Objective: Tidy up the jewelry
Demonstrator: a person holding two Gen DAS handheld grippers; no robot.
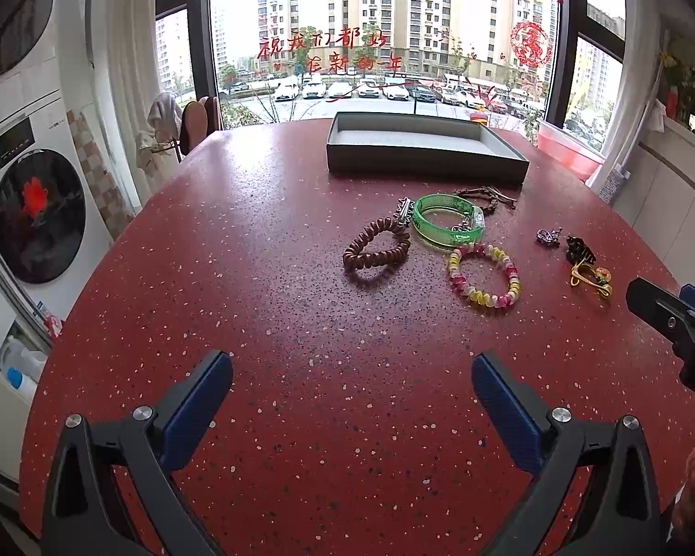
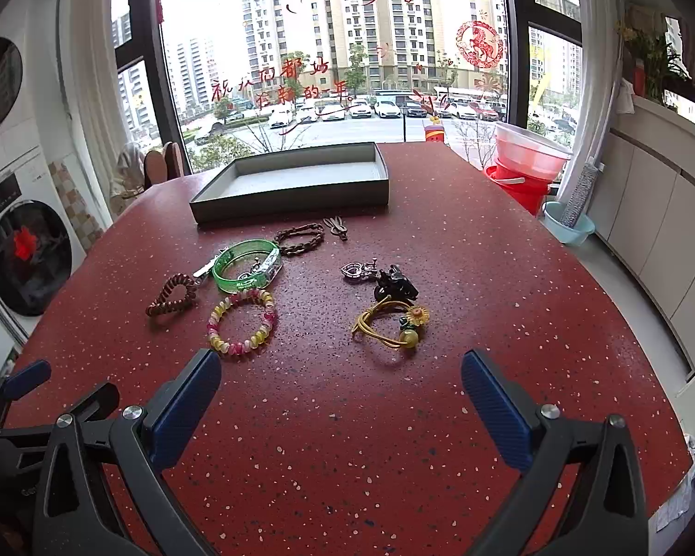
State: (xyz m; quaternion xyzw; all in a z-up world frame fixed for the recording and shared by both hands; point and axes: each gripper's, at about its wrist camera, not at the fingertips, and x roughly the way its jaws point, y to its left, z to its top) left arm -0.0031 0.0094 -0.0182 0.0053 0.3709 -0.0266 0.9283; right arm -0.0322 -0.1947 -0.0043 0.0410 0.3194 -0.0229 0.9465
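Bracelets before tray on table

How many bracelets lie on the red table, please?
5, all in front of the grey tray: brown coil bracelet at left, green bangle, pink-yellow beaded bracelet nearest, brown braided bracelet by the tray, yellow cord bracelet at right. None seems hidden.

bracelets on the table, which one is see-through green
The green bangle, a smooth translucent ring lying just before the grey tray. The brown bracelet and pink-yellow bracelet are beaded.

Bright window backlight, soft shadows, fisheye-warped edges
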